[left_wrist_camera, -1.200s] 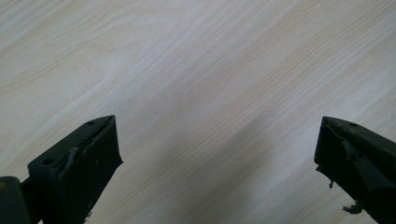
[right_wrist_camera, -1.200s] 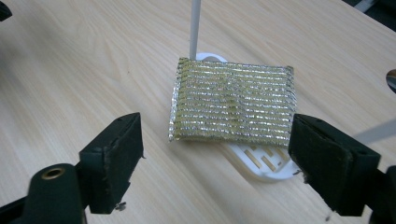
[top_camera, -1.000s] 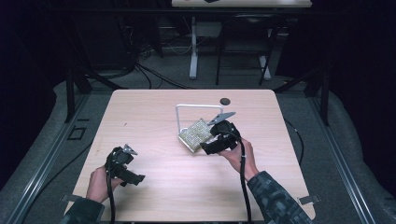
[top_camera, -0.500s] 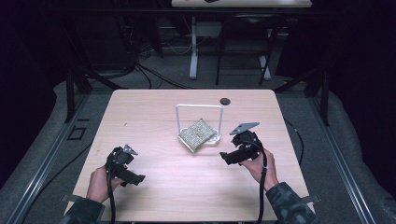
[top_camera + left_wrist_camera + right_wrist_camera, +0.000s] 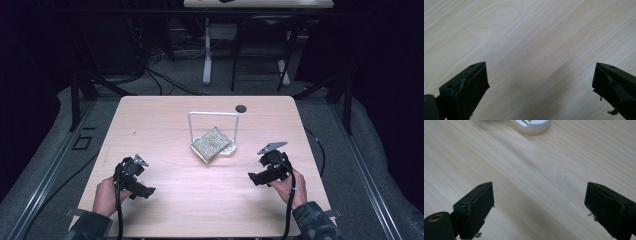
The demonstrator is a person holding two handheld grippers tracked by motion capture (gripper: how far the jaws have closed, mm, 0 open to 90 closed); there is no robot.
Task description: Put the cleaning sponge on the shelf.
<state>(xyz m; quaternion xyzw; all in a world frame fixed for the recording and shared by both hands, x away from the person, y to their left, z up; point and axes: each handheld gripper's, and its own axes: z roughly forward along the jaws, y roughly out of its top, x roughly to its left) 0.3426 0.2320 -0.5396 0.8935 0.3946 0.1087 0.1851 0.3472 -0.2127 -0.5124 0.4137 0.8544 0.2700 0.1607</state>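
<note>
Both wide open, gripping nothing: left claw (image 5: 148,190) at seven o'clock, right claw (image 5: 253,177) at four o'clock of the rack (image 5: 213,143), on the worktop (image 5: 165,120).

Bare counter (image 5: 170,145) lies open between both claws. Only the white stand (image 5: 214,131) with its tilted mesh pad (image 5: 212,144) blocks the middle; a small black disc (image 5: 241,108) sits behind it.
</note>
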